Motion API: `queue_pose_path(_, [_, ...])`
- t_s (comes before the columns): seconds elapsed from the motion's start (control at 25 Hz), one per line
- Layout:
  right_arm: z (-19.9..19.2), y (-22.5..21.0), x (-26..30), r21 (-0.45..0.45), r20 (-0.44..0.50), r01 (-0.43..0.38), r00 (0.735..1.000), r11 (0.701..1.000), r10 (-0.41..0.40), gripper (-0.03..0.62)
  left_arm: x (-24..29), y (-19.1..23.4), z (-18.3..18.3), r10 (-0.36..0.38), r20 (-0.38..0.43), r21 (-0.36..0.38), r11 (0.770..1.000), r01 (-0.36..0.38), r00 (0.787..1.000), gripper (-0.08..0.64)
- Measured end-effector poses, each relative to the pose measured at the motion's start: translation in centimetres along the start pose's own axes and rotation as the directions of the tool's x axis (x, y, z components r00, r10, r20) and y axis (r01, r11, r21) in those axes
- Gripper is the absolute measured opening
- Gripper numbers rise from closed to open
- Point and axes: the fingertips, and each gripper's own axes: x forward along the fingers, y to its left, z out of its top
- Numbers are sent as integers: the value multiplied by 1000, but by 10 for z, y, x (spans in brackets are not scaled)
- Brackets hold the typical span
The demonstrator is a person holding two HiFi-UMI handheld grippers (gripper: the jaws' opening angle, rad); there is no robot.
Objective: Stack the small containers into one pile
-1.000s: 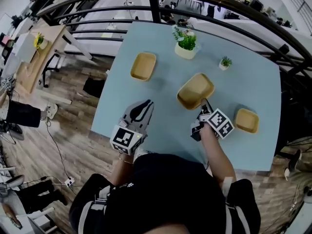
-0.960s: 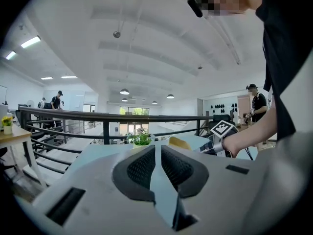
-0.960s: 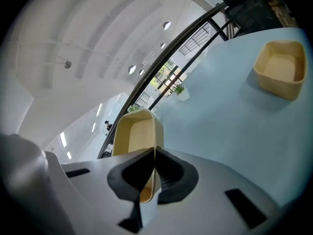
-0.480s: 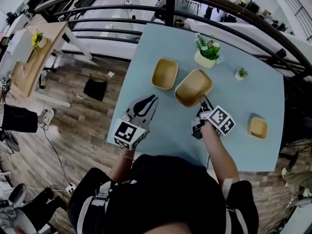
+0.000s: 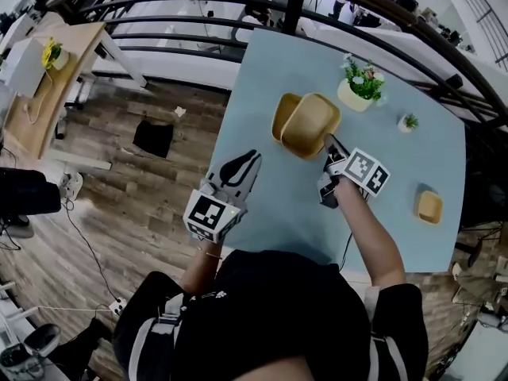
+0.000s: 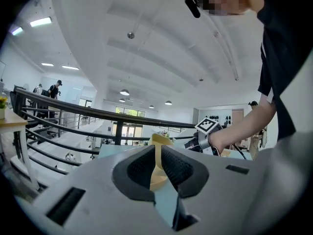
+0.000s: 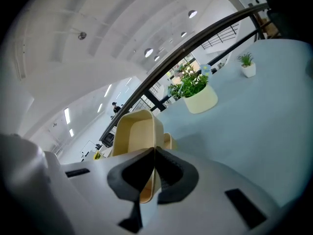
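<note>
My right gripper is shut on the near rim of a large yellow container. It holds the container tilted and partly over a second yellow container that lies on the blue table. I cannot tell whether the two touch. A third, smaller container sits near the table's right edge. My left gripper hovers over the table's left edge with its jaws nearly together and nothing between them. The held container shows beyond its tips.
A potted flowering plant and a tiny potted plant stand at the table's far side. A dark railing curves behind the table. Wooden floor lies off the left edge.
My right gripper has carried the large container leftward until it overlaps the second container. The left gripper has kept its place and state.
</note>
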Motion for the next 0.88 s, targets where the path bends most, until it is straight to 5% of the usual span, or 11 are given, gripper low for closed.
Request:
queue_pose_path(0.76, [-10, -9, 54, -82, -102, 93, 990, 992, -101, 12, 38, 56, -26, -81, -78, 28, 996, 84, 994, 28])
queue_pose_path(0.88, [-11, -11, 56, -91, -110, 95, 988, 991, -105, 12, 62, 56, -40, -129, -121, 7, 991, 131, 984, 135])
